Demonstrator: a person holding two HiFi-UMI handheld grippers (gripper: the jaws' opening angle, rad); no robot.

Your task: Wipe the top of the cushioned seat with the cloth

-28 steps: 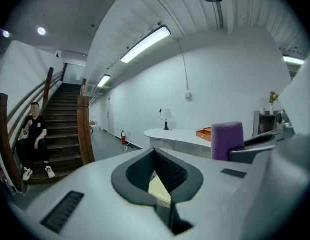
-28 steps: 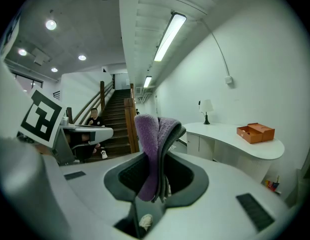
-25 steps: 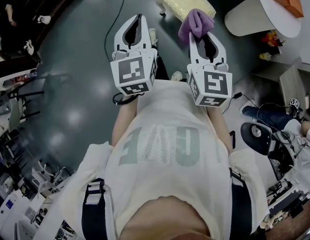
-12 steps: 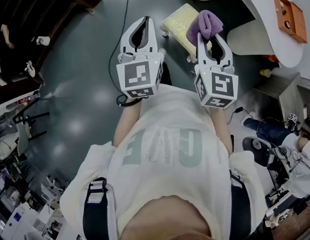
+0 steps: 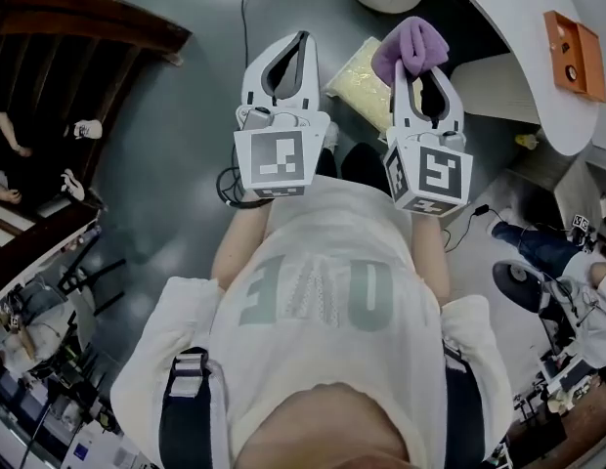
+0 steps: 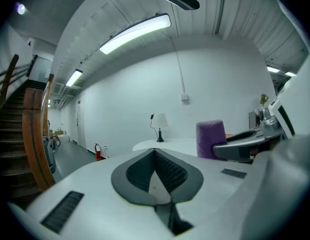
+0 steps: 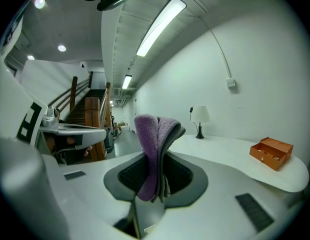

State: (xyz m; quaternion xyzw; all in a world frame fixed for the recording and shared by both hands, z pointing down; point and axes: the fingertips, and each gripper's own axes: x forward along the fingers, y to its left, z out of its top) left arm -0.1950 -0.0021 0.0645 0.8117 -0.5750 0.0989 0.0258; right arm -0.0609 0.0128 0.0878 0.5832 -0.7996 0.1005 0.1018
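Now, set against the head views of a second and half a second back: the wooden staircase (image 5: 78,27) fills more of the upper left, so the person has turned and moved forward.

Left tongs (image 5: 299,39): jaws closed tip to tip, nothing between them. Held out level over the floor, not in play.

Yellow cushioned seat (image 5: 358,70): the main change. It has slid from the top edge of the head view down to lie between the two tongs. Its right part is now covered by the right tongs, so only a strip shows. Judgement: the person is closing on the seat and the approach is nearly done.

Right tongs (image 5: 420,69): clamped on the purple cloth (image 5: 411,45), folded and standing up out of the jaw tips. The grip looks the same across all three head views. The right gripper view shows the fold pinched between the pads, a lobe hanging on either side. That view looks out level at wall, lamp (image 7: 199,119) and white bench (image 7: 230,151), not down at the cushion, so the cloth is carried high and appears clear of the seat.

Far right: orange box (image 5: 569,39) sits on the bench, no part of the job.

Meaning for the task: wiping not yet begun. The right tongs would need tipping down to lay the cloth on the seat top.
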